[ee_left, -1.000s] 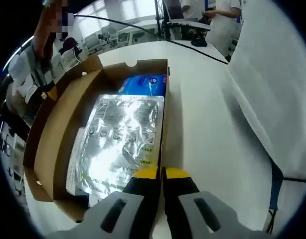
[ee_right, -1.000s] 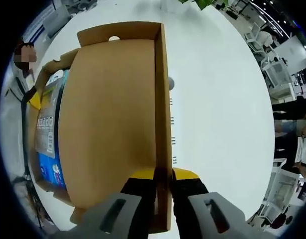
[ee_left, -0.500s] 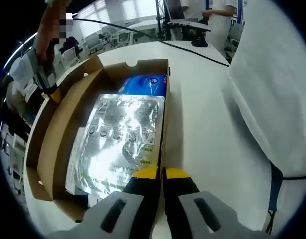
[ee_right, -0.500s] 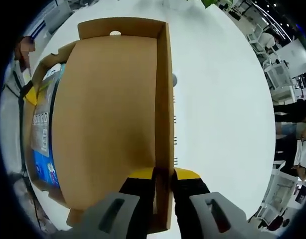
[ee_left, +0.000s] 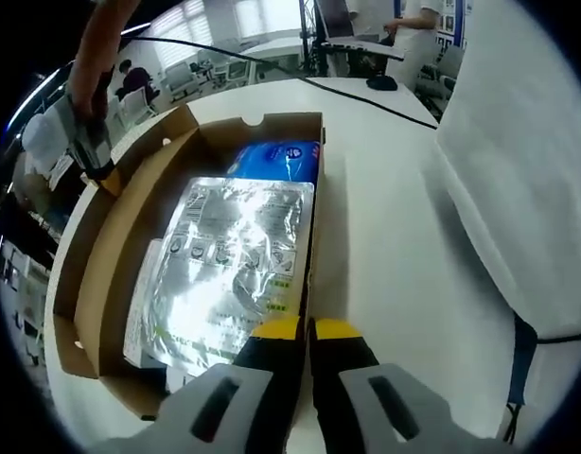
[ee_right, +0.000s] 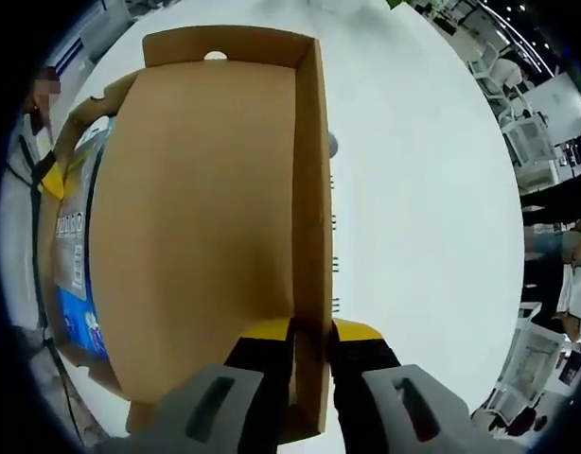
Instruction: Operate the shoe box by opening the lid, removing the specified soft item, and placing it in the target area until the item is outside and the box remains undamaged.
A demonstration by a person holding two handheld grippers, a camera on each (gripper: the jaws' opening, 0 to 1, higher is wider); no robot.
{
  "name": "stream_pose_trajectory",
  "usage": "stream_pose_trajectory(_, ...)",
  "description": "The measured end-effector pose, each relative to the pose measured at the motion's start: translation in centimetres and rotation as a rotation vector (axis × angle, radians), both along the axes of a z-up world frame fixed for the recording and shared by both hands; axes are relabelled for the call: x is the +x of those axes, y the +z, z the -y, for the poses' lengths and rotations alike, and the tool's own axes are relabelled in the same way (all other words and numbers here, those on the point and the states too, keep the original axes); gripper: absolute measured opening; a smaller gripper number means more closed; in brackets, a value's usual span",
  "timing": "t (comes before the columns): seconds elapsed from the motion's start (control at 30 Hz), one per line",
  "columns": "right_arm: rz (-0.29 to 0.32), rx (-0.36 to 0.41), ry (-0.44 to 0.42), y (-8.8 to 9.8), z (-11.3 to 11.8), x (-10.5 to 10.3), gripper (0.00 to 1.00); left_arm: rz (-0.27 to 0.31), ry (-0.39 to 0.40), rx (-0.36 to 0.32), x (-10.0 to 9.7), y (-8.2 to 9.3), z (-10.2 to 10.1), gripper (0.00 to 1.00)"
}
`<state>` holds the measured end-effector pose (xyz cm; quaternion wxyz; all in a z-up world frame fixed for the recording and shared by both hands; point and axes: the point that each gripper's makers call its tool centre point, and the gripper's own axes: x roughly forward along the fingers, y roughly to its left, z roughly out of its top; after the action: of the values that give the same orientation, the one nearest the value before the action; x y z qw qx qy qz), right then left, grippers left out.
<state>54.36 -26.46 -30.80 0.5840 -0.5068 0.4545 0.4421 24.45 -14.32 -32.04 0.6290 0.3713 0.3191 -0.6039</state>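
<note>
- I am pinching the long side wall of the shoe box (ee_left: 177, 142) with my left gripper (ee_left: 306, 331), jaws pressed onto the cardboard edge, steadying the base on the white table (ee_left: 395, 236).
- I am clamping the front flap of the lid (ee_right: 205, 218) with my right gripper (ee_right: 309, 333), jaws closed on that thin wall, and the lid is standing swung open beside the base.
- The soft item, a shiny foil pack (ee_left: 224, 260), is lying flat inside the box, with a blue pack (ee_left: 276, 159) tucked at the far end.
- I am judging the hinge as the weak point: pulling the lid further back, or twisting my two grips against each other, could crease or tear the cardboard.
- Letting go of the lid too soon could let it fall shut over the pack.
- The foil looks slippery and snug against the walls, so a grab could slide off or drag the box.
- The near end of the foil pack is hidden behind my left jaws; its print is too small to read, and I cannot make out any target area.
</note>
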Motion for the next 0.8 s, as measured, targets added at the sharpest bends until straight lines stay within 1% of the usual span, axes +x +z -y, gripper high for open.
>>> stream_pose_trajectory(0.1,0.002,0.004,-0.014,0.2,0.1,0.0,0.15,-0.005,0.004,-0.001,0.2,0.0,0.0,0.02)
stream_pose_trajectory(0.27,0.013,0.002,0.003,0.5,0.3,0.0,0.15,-0.001,0.003,0.004,0.2,0.0,0.1,0.02)
stream_pose_trajectory(0.8,0.016,-0.006,0.0,1.1,1.2,-0.4,0.16,0.001,0.004,0.008,0.3,0.1,0.2,0.02)
